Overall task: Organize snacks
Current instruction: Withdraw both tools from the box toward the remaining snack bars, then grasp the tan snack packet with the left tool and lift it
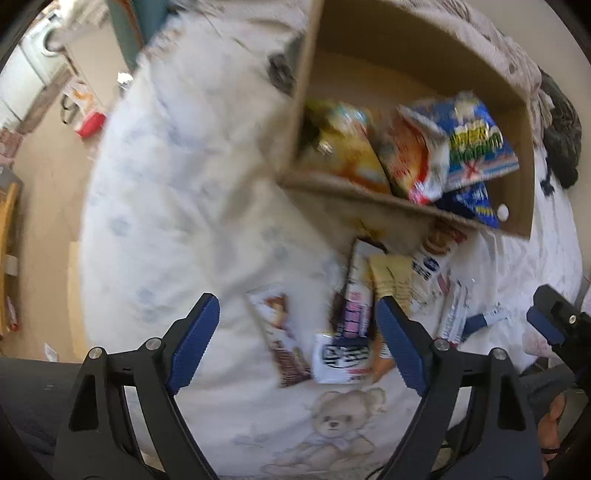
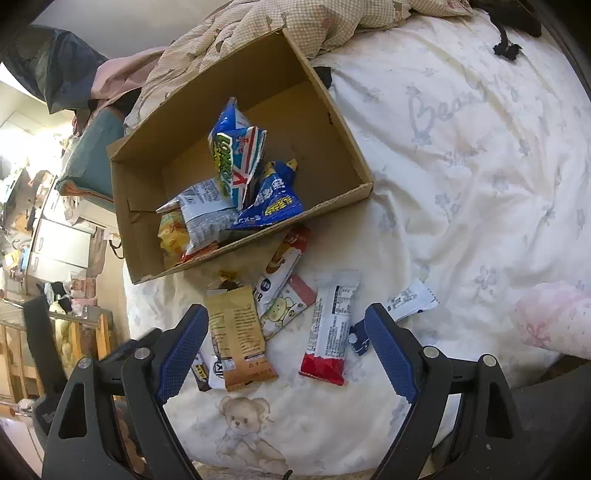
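A brown cardboard box (image 2: 332, 122) sits on the white bed sheet and holds several snack bags, among them a blue bag (image 2: 236, 155) and a yellow bag (image 2: 171, 232). Loose snack bars lie in front of it: a gold-wrapped bar (image 2: 238, 336), a white and red bar (image 2: 330, 332), a bear-print packet (image 2: 282, 308). My right gripper (image 2: 286, 347) hovers open above these bars, nothing between its fingers. My left gripper (image 1: 297, 339) is open above a brown bar (image 1: 280, 339) and a white packet (image 1: 340, 358). The same box (image 1: 306, 85) shows blurred in the left wrist view. The right gripper (image 1: 550, 325) shows at that view's right edge.
A rumpled checked quilt (image 2: 295, 22) lies behind the box. A pink-patterned pillow (image 2: 554, 317) rests at the right. The bed's left edge drops to a floor with furniture, drawers (image 2: 62, 236) and a red container (image 1: 90, 123). A bear print (image 2: 243, 421) marks the sheet near me.
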The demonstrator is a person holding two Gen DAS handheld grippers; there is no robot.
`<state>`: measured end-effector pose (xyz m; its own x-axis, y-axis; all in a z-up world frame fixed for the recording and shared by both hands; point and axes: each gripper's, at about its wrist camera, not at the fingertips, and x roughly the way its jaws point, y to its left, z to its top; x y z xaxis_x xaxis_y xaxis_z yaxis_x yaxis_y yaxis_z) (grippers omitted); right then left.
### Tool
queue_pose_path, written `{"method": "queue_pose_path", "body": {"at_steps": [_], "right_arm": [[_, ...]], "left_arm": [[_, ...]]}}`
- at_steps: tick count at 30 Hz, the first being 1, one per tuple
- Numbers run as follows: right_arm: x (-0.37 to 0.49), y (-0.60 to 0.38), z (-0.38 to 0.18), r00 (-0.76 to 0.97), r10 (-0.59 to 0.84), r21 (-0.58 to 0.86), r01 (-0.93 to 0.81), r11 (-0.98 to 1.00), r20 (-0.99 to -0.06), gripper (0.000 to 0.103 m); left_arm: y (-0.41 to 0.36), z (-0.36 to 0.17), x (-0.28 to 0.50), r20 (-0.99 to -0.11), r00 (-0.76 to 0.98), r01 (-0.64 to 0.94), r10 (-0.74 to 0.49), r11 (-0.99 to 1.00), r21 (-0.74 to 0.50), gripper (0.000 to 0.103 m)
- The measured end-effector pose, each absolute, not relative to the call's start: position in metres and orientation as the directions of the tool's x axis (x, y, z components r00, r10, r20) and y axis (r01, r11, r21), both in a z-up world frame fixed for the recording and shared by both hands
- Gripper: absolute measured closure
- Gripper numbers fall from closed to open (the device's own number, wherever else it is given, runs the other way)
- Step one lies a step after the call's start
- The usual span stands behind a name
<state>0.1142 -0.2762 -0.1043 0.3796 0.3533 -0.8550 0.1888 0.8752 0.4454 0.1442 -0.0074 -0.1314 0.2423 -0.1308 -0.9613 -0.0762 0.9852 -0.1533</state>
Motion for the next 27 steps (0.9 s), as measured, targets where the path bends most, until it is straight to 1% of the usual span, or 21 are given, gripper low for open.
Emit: {"method": "queue_pose_path", "body": {"at_steps": [1,3,7,9,11,14,17,19,20,21,23,27], "right_arm": [[0.115,-0.277,-0.104,0.38,0.353,0.446,0.192,0.874,-0.855,0.014],[0.115,-0.28,-0.106,0.381,0.36,0.456,0.203,0.866,-0.852,0.014],[0.115,-0.283,-0.107,0.379,0.362,0.461,0.214,0.861,-0.852,0.014],[0.115,-0.284,-0.107,0.378,0.36,0.459,0.217,0.861,-0.853,0.014],[0.116,-0.287,-0.108,0.379,0.36,0.462,0.224,0.858,-0.852,0.014],[0.115,-0.289,-0.108,0.381,0.363,0.469,0.234,0.852,-0.85,0.014],[0.114,-0.29,-0.108,0.384,0.36,0.467,0.237,0.852,-0.85,0.014],[0.114,-0.291,-0.108,0.386,0.352,0.462,0.241,0.854,-0.853,0.014],[0.115,-0.292,-0.108,0.386,0.35,0.46,0.244,0.854,-0.854,0.014],[0.115,-0.293,-0.109,0.384,0.348,0.459,0.249,0.853,-0.855,0.014],[0.116,-0.295,-0.11,0.38,0.348,0.46,0.257,0.85,-0.857,0.014],[0.116,-0.295,-0.109,0.383,0.349,0.461,0.256,0.85,-0.855,0.014]], "left_arm": [[-0.011,-0.136,0.146,-0.963,0.231,-0.07,-0.138,0.985,-0.158,0.02],[-0.021,-0.141,0.149,-0.964,0.225,-0.047,-0.146,0.986,-0.16,0.033],[-0.05,-0.143,0.149,-0.958,0.22,0.053,-0.182,0.983,-0.175,0.036],[-0.067,-0.144,0.145,-0.959,0.206,0.122,-0.195,0.977,-0.172,0.053],[-0.086,-0.153,0.141,-0.965,0.16,0.18,-0.209,0.967,-0.18,0.056],[-0.096,-0.17,0.14,-0.977,0.117,0.177,-0.18,0.972,-0.158,0.056],[-0.107,-0.173,0.141,-0.98,0.135,0.189,-0.147,0.975,-0.12,0.056],[-0.118,-0.179,0.142,-0.983,0.13,0.232,-0.127,0.968,-0.094,0.056],[-0.124,-0.182,0.142,-0.985,0.142,0.248,-0.096,0.967,-0.058,0.063],[-0.126,-0.181,0.139,-0.983,0.168,0.253,-0.071,0.967,-0.027,0.067],[-0.129,-0.178,0.137,-0.981,0.173,0.269,-0.091,0.962,-0.042,0.074],[-0.128,-0.159,0.129,-0.967,0.192,0.266,-0.168,0.957,-0.114,0.078]]}}
